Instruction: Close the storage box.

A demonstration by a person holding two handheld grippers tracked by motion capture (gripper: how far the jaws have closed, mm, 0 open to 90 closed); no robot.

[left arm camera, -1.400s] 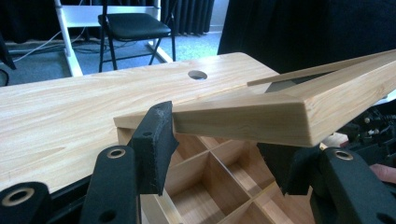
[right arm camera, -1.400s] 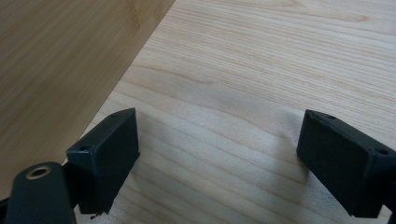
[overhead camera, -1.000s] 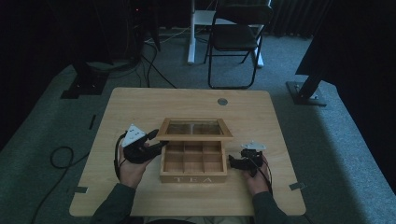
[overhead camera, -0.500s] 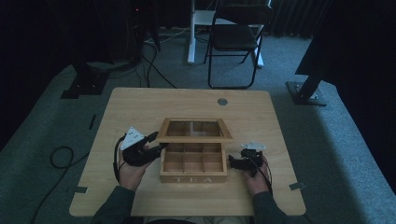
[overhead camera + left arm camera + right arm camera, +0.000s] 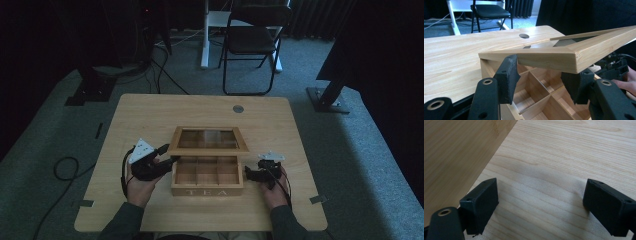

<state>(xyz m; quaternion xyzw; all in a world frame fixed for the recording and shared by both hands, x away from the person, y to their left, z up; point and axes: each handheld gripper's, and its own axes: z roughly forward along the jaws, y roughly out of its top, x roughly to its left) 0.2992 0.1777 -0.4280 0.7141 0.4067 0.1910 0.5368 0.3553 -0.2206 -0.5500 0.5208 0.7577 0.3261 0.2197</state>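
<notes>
I find the left gripper open under the tea box lid; rigid, probably glazed—I'd hold its frame.

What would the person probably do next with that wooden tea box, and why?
Probably keep tipping the lid further back with the left gripper. The lid sits half raised over the box, its front corner above the two jaws, which prop it from below without clamping it. The right gripper rests open on the table beside the box, likely to steady it.
</notes>
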